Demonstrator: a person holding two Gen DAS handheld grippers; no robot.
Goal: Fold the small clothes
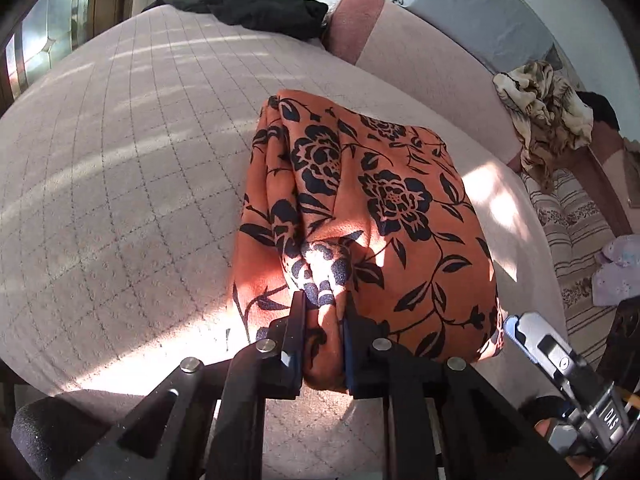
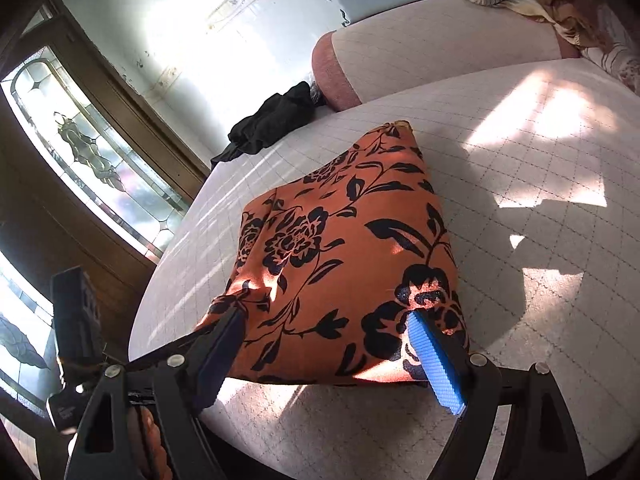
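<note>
One orange cloth with a black flower print (image 1: 372, 216) lies folded on the near part of a pale quilted bed (image 1: 120, 184), in patches of sunlight. Two grippers work at its near edge. The left gripper (image 1: 322, 320) has its jaws clamped together on a bunched fold of the orange cloth. The right gripper (image 2: 332, 340) has its jaws spread wide apart, one finger at each side of the cloth's near edge, its blue pad (image 2: 436, 364) bare and not pressing on the fabric. One black garment (image 1: 256, 10) lies crumpled at the far edge of the bed, beside a pink bolster (image 1: 356, 24). One cream and brown patterned cloth (image 1: 544, 112) is heaped at far right. A leaded glass door (image 2: 96, 152) stands to the left.
</note>
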